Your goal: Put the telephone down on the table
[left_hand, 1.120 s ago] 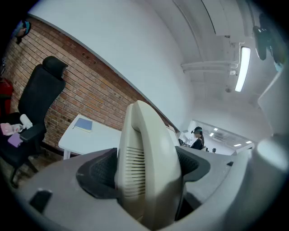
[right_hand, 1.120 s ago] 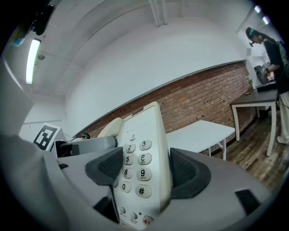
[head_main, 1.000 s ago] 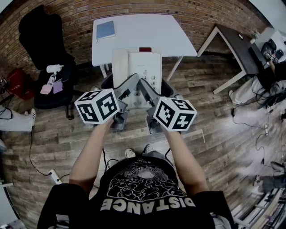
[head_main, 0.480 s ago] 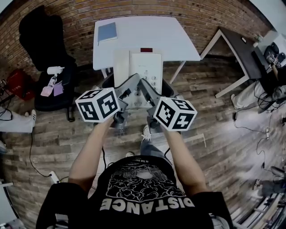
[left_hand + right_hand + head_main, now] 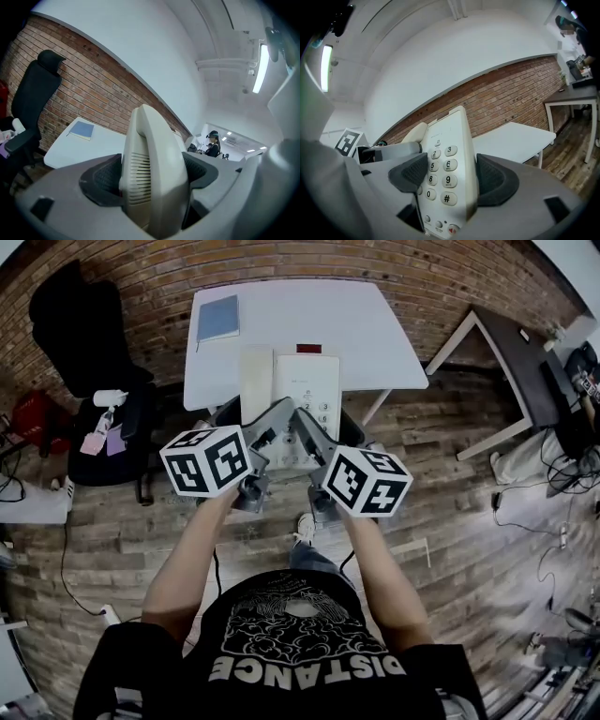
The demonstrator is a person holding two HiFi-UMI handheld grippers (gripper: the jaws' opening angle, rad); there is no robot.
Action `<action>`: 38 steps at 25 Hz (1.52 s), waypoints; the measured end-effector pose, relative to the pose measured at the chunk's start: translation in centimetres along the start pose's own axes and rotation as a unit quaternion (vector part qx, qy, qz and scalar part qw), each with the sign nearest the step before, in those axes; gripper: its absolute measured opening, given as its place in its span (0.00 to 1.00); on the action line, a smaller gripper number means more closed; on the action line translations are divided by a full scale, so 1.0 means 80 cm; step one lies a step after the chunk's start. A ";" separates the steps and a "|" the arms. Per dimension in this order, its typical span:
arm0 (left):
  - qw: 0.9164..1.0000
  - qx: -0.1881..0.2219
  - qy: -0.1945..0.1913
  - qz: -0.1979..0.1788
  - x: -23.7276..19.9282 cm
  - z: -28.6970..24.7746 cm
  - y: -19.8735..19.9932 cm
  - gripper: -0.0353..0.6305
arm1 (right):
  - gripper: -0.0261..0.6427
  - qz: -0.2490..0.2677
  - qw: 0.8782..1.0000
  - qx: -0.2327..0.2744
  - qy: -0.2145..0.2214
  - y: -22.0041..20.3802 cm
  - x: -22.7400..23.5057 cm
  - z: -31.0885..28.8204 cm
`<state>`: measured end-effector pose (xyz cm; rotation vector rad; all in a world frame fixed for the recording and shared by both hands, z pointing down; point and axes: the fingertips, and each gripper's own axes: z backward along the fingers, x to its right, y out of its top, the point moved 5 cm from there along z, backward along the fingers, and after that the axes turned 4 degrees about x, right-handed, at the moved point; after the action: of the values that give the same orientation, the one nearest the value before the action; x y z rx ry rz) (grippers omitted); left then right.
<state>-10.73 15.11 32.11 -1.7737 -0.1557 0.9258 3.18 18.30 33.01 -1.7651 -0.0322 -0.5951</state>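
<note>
Left hand-held gripper (image 5: pixel 150 177) clamps the handset side, right hand-held gripper (image 5: pixel 447 180) the keypad side | telephone (image 5: pixel 306 390) held aloft at 12 o'clock | table (image 5: pixel 309 310) now closer, phone's far end over its near edge | I judge set-down is near.

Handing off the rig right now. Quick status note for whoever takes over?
Left gripper: shut on the telephone, fingers on the handset side.
Right gripper: shut on the telephone, fingers on the keypad side.
The telephone is held in the air at the near edge of the white table. A blue notebook lies at the table's far left corner.
Done: two-gripper hold.
Left: lower it onto bare tabletop, then open both grippers.
</note>
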 end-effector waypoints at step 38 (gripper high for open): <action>0.997 0.009 0.071 0.017 -0.067 -0.287 0.051 0.64 | 0.52 -0.013 0.997 -0.049 0.059 0.102 0.207 -0.226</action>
<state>-0.81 -6.56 34.09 -1.8230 -0.0256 0.8181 13.46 -5.28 35.23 -1.8244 0.0565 -0.7295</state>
